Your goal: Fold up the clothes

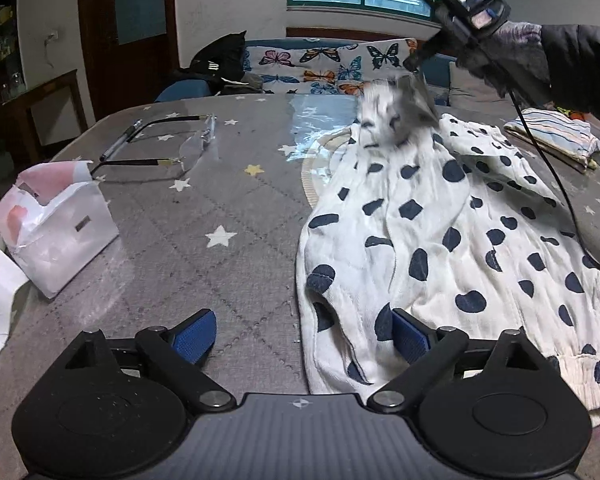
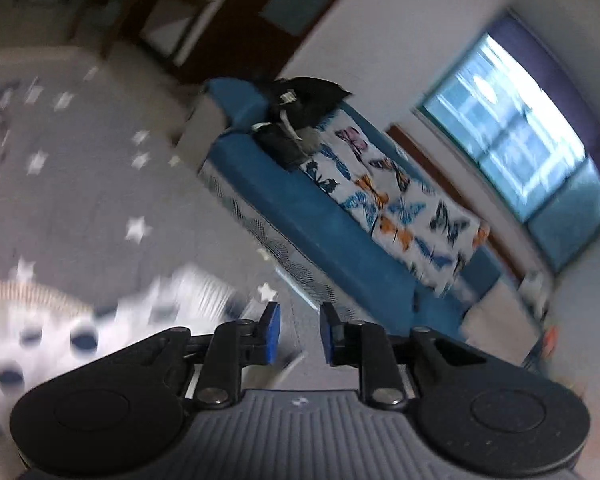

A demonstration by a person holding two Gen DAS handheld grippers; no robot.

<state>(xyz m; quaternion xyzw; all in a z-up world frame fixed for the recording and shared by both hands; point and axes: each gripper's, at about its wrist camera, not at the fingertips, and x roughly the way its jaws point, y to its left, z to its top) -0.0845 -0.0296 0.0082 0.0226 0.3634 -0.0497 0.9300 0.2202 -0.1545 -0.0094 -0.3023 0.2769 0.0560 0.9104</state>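
A white garment with dark blue spots (image 1: 440, 236) lies spread on the grey star-print table, right of centre in the left wrist view. My left gripper (image 1: 302, 336) is open low over the table, its right blue pad (image 1: 410, 336) resting on the garment's near edge. My right gripper (image 1: 414, 76) is raised above the garment's far end, where the cloth is blurred. In the right wrist view the right gripper (image 2: 299, 332) is tilted, part open with nothing between its pads, and the garment (image 2: 60, 332) is a blur at lower left.
Eyeglasses (image 1: 168, 146) and a pen lie at the far left of the table (image 1: 220, 208). A white paper bag (image 1: 56, 224) stands at left. Folded striped clothes (image 1: 552, 136) sit at far right. A butterfly-print sofa (image 1: 320, 64) is behind the table.
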